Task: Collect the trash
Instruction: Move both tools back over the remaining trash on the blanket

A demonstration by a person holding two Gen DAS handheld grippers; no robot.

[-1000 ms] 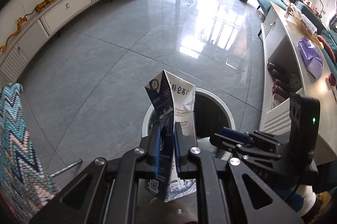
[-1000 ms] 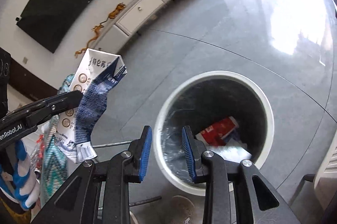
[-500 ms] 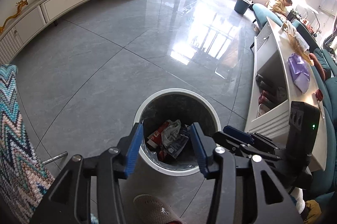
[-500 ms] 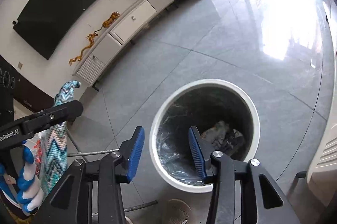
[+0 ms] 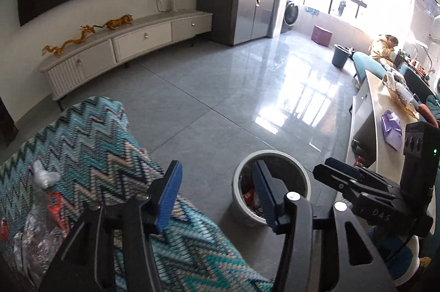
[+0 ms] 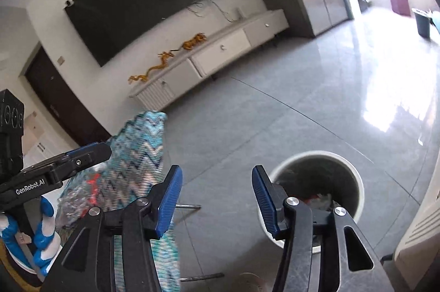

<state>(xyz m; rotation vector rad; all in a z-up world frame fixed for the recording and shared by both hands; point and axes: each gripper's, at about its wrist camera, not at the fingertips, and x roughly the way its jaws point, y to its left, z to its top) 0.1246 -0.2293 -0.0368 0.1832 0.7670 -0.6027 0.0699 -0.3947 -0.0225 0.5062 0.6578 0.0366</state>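
A white round trash bin [image 5: 272,154] with a dark liner stands on the grey floor and holds red and white wrappers; it also shows in the right wrist view [image 6: 354,176]. My left gripper [image 5: 217,193] is open and empty, raised above the edge of a zigzag-patterned cloth [image 5: 90,143]. On that cloth at the left lie a crumpled clear plastic wrapper [image 5: 35,226] with red print and a small white scrap [image 5: 44,176]. My right gripper [image 6: 217,195] is open and empty, left of the bin and above the floor. It shows at the right in the left wrist view [image 5: 338,176].
A low white TV cabinet [image 5: 123,44] runs along the far wall. A long pale table [image 5: 385,127] with a purple bag stands at the right, right of the bin. A metal leg [image 6: 189,206] sticks out under the cloth. A person sits far back right.
One second ago my left gripper held a milk carton over the bin; it opened and the carton dropped in. Both grippers have since lifted and swung left towards the cloth.
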